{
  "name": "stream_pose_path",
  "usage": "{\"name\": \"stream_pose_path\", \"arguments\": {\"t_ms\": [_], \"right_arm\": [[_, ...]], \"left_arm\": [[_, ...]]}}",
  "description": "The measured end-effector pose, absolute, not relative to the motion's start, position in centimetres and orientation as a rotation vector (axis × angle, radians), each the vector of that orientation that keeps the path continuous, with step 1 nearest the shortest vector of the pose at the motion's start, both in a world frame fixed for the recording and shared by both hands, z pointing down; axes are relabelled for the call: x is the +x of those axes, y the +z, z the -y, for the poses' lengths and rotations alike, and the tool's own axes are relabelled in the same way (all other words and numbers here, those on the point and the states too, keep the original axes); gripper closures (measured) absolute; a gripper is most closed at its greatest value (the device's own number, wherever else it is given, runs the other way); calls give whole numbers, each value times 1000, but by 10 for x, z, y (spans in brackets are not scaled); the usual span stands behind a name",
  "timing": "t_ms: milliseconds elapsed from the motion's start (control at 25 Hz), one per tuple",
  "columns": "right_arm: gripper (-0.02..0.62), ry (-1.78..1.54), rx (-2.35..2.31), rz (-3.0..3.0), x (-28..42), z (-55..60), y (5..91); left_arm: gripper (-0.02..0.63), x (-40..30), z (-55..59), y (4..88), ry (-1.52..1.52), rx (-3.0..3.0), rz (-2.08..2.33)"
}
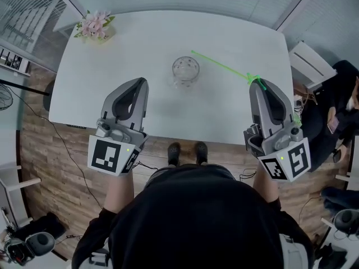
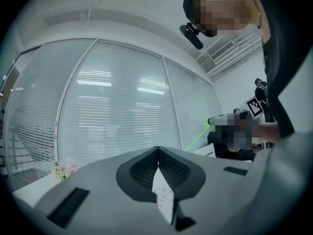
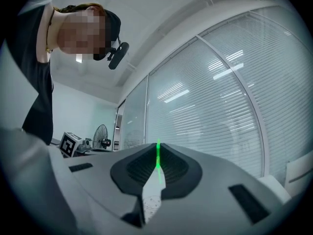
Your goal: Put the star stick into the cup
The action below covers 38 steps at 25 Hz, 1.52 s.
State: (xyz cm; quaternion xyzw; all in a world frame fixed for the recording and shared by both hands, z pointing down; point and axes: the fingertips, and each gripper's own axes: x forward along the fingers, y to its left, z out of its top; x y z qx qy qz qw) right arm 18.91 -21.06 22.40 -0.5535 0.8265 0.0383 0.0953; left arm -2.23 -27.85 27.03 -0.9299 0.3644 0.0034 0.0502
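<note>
- Head view puts the star stick [image 1: 221, 66] in your right gripper [image 1: 259, 84]. It is a thin green rod that runs from the jaw tips up and to the left across the table [image 1: 112, 77].
- A small green tangle sits right at the jaw tips. It may be the star end, but it is too small to be sure.
- The stick's free end lies past the cup [image 1: 185, 70] on its far right side. It is near the cup but not over the mouth, and nothing of the stick is inside.
- Right gripper view confirms the grip. The jaws are clamped on the green stick, which stands up out of the seam between the pads.
- The cup is clear glass. It stands upright near the middle of the table, and as far as the frames show it is empty.
- Your left gripper [image 1: 140, 83] hangs over the near edge of the table, to the left of the cup and apart from it. Left gripper view shows its jaws pressed together with nothing between them.
- A small bunch of pink flowers [image 1: 95, 25] sits at the far left corner of the table, well away from the work.
- Progress, as I judge it: the pickup is done and the insertion is not. You have still to bring one end of the stick over the cup's mouth, tip it down inside and let go.
- The likely snag is the long free end swinging into the rim and nudging the cup.
</note>
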Motion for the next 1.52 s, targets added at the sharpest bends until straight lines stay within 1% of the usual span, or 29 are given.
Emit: {"name": "stream_pose_path", "arguments": {"t_ms": [360, 800, 1520], "right_arm": [[572, 66, -1537, -2544, 184, 224, 239], [572, -35, -1486, -2618, 176, 246, 271], [572, -142, -1475, -2658, 165, 265, 310]], "left_arm": [[595, -12, 277, 265, 18, -2807, -1162], [595, -16, 276, 263, 3, -2762, -1232], [595, -40, 270, 275, -64, -2725, -1335]]}}
